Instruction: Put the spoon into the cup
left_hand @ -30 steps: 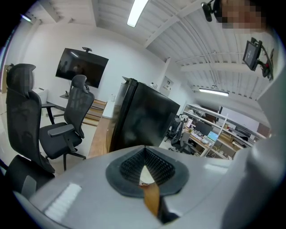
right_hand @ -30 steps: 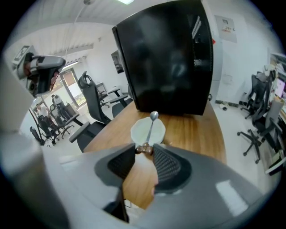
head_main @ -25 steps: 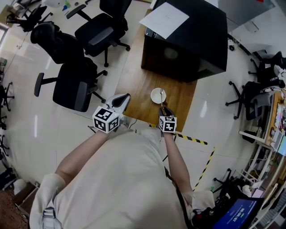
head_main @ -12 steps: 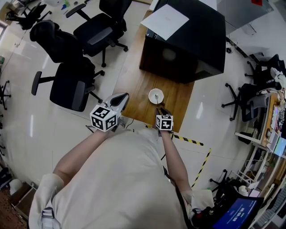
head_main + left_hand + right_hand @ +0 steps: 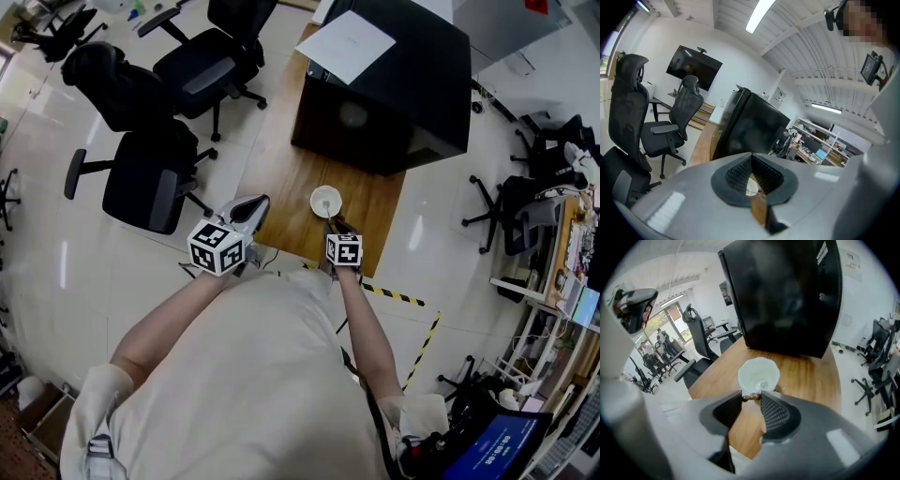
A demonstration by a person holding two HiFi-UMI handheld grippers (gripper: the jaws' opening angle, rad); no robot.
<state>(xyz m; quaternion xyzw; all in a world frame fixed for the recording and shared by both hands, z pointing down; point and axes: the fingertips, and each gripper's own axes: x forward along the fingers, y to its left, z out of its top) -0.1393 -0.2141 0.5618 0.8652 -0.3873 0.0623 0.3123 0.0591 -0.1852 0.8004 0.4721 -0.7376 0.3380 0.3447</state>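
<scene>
- Two black office chairs (image 5: 150, 183) stand on the pale floor, left of the wooden table (image 5: 281, 173).
- The left gripper (image 5: 751, 157) hangs over the table's near left edge. Its jaws are pressed together at the tips with nothing between them.
- The white cup (image 5: 758, 374) stands upright on the wood near the table's front edge, just ahead of the right gripper (image 5: 751, 398).
- That gripper is clamped on the brown beaded handle of the spoon (image 5: 761, 385), and the spoon's bowl sits down inside the cup.
- Behind the cup rises a big black cabinet (image 5: 403, 84), with a white sheet of paper (image 5: 352, 39) lying on top.
</scene>
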